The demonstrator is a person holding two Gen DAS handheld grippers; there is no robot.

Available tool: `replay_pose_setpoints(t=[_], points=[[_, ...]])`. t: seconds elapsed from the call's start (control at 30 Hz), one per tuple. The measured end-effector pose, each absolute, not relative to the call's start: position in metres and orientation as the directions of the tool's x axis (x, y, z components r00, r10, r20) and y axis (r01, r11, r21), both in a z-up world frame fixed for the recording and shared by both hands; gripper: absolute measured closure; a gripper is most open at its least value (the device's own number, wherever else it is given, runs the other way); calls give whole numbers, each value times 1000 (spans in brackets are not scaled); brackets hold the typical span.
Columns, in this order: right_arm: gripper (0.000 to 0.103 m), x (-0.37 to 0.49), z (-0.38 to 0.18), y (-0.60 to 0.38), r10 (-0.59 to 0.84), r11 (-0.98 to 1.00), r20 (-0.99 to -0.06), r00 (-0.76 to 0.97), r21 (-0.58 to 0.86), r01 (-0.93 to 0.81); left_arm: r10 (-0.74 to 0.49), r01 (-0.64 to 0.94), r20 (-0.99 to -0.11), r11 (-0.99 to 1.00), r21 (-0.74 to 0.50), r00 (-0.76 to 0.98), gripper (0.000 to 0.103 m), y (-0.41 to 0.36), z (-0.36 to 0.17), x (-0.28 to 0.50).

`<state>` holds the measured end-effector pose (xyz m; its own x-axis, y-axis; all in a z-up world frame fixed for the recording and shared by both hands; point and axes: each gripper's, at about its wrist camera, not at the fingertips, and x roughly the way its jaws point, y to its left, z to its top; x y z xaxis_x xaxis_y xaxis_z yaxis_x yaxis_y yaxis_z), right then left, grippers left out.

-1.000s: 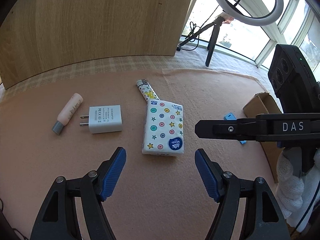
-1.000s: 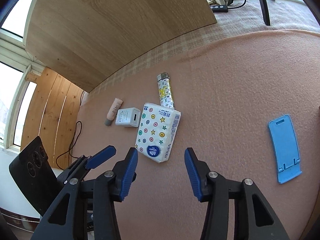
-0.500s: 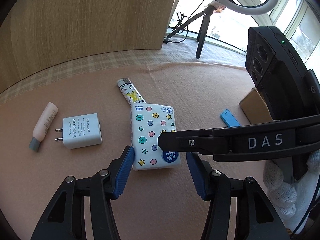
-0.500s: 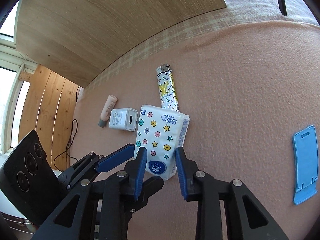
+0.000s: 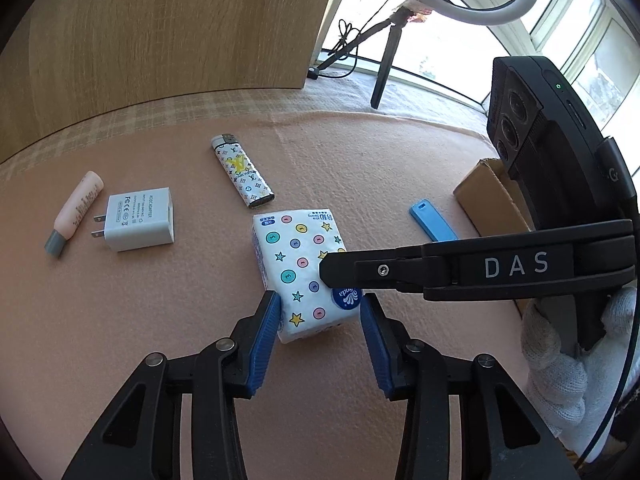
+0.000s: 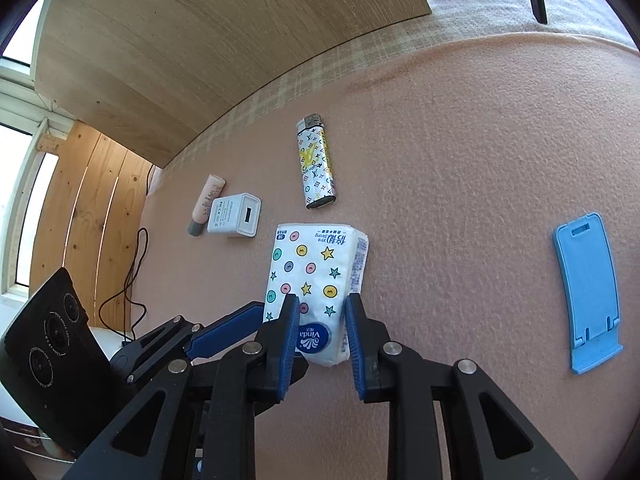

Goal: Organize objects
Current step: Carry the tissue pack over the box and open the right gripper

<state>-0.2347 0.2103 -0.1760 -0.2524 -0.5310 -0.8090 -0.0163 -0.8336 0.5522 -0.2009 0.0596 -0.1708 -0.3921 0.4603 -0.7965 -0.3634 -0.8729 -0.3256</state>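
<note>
A pink felt surface [image 5: 120, 320] backed by a pale wood panel [image 5: 160, 28]; a ring light [image 5: 460, 0] stands before bright sunlit windows [image 5: 580, 20].

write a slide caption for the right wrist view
Right claw closing around the near end of a patterned tissue pack, beside a lighter on pink felt.

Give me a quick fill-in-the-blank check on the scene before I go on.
1. Both grippers straddle the near end of the ____.
2. The lighter lies just beyond the tissue pack, with its metal cap pointing ____ from the grippers.
3. The charger lies between the lighter and the pink ____.
4. The phone stand is coloured ____.

Missing words: tissue pack; away; tube; blue
</note>
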Motion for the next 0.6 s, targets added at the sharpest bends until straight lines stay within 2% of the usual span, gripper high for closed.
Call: replay_pose_setpoints(t=[0.6], points=[[82, -167, -119, 284, -488, -841, -780, -391, 541, -29, 525, -500, -742, -814, -296, -416, 59, 145, -114, -158]])
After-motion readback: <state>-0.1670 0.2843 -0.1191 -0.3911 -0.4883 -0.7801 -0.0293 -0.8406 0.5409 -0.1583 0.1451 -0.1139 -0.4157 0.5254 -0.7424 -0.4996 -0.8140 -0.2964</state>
